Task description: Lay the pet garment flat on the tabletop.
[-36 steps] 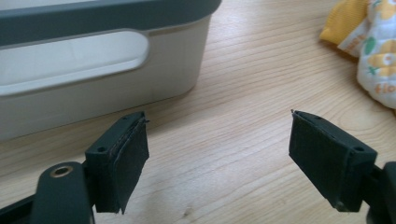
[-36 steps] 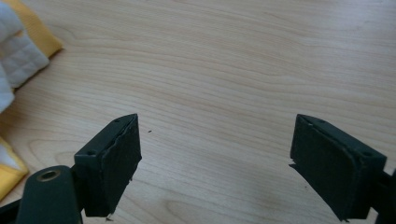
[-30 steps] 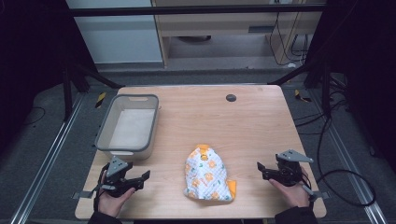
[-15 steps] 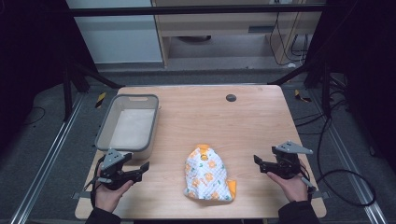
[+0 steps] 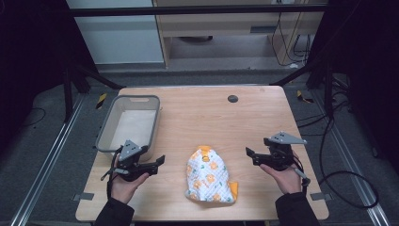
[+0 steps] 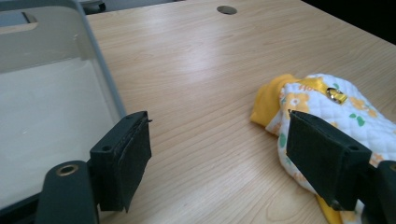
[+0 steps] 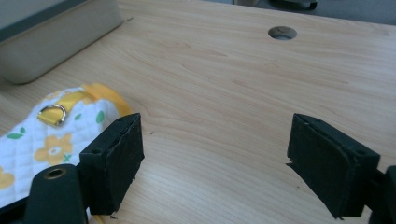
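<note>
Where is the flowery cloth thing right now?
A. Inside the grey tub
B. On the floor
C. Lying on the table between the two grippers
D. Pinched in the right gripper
C: the high view shows the flowery cloth flat on the wooden table, with the left gripper and the right gripper on either side, both open and touching nothing; the grey tub holds no cloth.

Black sleeves; black hand-held gripper [image 5: 158, 161], grey triangular plate, trailing cable.
</note>
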Motion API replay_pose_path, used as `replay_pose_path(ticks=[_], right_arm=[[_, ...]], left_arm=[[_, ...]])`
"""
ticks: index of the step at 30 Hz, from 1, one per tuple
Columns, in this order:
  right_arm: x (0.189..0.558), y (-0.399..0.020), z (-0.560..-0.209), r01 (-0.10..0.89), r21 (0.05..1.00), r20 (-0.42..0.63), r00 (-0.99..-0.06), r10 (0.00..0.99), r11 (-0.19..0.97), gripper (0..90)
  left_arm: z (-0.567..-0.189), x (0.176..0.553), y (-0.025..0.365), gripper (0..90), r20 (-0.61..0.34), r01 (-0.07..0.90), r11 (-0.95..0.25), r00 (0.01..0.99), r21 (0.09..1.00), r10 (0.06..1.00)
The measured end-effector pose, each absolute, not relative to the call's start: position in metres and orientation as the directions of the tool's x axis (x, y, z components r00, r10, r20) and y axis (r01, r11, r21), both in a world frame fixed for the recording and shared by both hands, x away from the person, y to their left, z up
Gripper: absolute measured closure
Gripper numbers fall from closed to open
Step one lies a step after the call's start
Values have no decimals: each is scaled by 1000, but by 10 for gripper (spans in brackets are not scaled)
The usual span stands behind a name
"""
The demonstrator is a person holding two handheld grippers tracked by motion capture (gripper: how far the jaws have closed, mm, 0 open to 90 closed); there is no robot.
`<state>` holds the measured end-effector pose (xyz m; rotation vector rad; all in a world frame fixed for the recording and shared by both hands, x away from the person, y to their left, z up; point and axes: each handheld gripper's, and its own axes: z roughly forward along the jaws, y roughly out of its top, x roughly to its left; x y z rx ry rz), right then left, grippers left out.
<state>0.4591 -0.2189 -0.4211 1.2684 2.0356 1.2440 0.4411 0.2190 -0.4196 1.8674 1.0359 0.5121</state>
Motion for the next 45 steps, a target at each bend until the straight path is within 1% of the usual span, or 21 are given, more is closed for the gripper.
replay_pose_path(ticks=[3, 14, 19, 22, 30, 34, 39, 45], right_arm=[[462, -213, -419, 473, 862, 90, -494, 865, 181, 187], [469, -192, -419, 466, 862, 94, -536, 839, 201, 198], [468, -184, -428, 476, 849, 89, -557, 826, 230, 226], [469, -177, -436, 490, 829, 82, -582, 809, 268, 254], [469, -162, -442, 493, 817, 91, -621, 779, 299, 278], [469, -151, -448, 501, 803, 99, -644, 759, 321, 296], [470, -147, -452, 504, 797, 105, -658, 746, 333, 308], [470, -140, -459, 512, 782, 122, -686, 718, 356, 372]], left_arm=[[-419, 445, 210, 230, -56, 444, -249, 569, 861, 820], [-427, 454, 186, 245, -71, 462, -276, 604, 843, 794], [-436, 456, 176, 252, -72, 476, -299, 617, 827, 783], [-440, 457, 168, 257, -59, 476, -326, 630, 817, 774], [-449, 460, 160, 275, -83, 495, -338, 649, 800, 756], [-457, 463, 154, 300, -109, 517, -341, 657, 785, 746], [-464, 465, 150, 323, -113, 523, -352, 665, 776, 739], [-473, 466, 140, 367, -104, 523, -409, 700, 748, 707]])
